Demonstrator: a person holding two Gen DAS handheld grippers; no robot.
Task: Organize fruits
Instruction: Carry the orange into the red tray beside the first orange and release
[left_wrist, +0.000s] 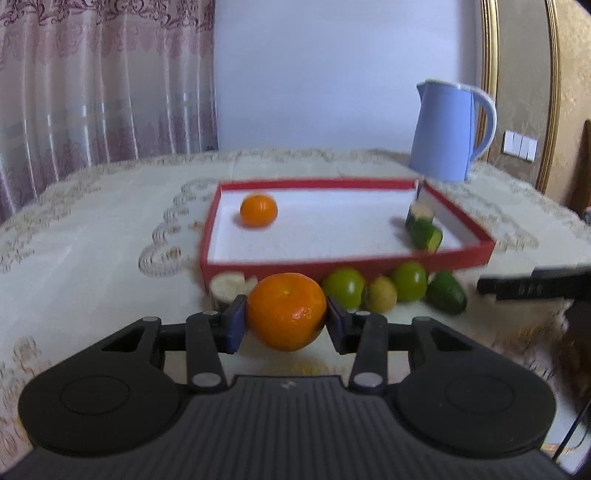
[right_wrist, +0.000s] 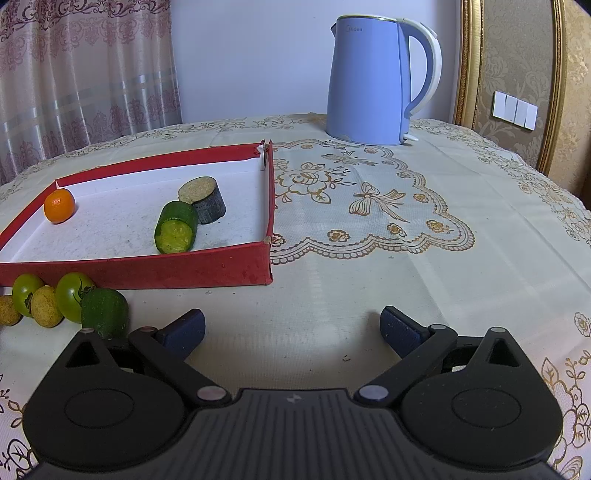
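My left gripper (left_wrist: 286, 317) is shut on a large orange (left_wrist: 286, 310), held just in front of the red tray (left_wrist: 347, 260). Inside the tray lie a small orange (left_wrist: 258, 209), a cucumber piece (left_wrist: 426, 234) and a dark cut chunk (left_wrist: 419, 213). In front of the tray lie two green tomatoes (left_wrist: 343, 288), a yellowish fruit (left_wrist: 380, 297), an avocado (left_wrist: 447, 291) and a pale cut piece (left_wrist: 227, 286). My right gripper (right_wrist: 291, 328) is open and empty over the tablecloth, right of the avocado (right_wrist: 105, 312) and in front of the tray (right_wrist: 147, 269).
A blue electric kettle (right_wrist: 373, 79) stands at the back of the table, right of the tray. A patterned cloth (right_wrist: 406, 258) covers the table. Curtains hang at the back left; a gold-framed wall and switches are at the right.
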